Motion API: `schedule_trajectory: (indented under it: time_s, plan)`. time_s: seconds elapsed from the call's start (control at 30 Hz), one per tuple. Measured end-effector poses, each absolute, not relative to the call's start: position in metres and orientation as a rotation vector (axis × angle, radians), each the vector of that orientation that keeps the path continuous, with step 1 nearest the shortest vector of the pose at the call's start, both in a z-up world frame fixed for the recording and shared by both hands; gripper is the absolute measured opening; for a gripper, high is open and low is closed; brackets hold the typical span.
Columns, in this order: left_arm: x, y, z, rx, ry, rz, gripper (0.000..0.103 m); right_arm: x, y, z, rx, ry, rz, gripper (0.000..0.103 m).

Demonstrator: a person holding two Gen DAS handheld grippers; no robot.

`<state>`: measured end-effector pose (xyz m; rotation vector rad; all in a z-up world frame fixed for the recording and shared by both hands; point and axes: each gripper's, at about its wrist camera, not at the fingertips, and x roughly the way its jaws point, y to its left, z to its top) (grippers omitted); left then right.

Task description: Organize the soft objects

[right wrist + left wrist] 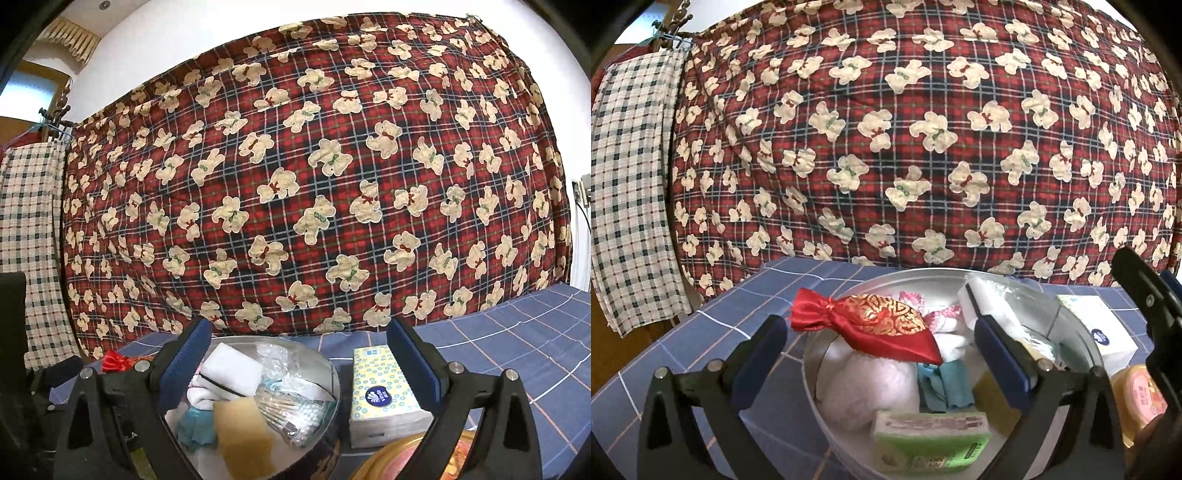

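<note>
Soft objects (pixel 886 373) (half-hidden) in tin (pixel 812 369)

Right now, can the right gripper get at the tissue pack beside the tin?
Probably yes. The right gripper is open and empty, and the tissue pack lies uncovered on the blue cloth just outside the round tin, roughly between the fingers.

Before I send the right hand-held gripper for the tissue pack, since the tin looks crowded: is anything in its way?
Nothing visible: the tissue pack lies on the blue cloth beside the tin, between the open right hand-held gripper fingers.
</note>
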<state>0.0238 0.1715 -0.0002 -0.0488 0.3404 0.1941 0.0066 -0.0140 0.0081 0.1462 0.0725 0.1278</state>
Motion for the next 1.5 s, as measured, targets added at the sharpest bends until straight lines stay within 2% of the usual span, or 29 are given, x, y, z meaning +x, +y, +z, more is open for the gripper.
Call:
schedule_trajectory:
  time_s: [0.67, 1.5]
  plan:
    - [-0.009, 0.155, 0.002, -0.049, 0.293, 0.175, 0.103, -0.014, -0.018, 0.010, 0.115, 0.038, 0.143, 0.098]
    - [-0.010, 0.152, 0.002, -0.043, 0.295, 0.172, 0.103, -0.017, -0.020, 0.010, 0.109, 0.032, 0.131, 0.098]
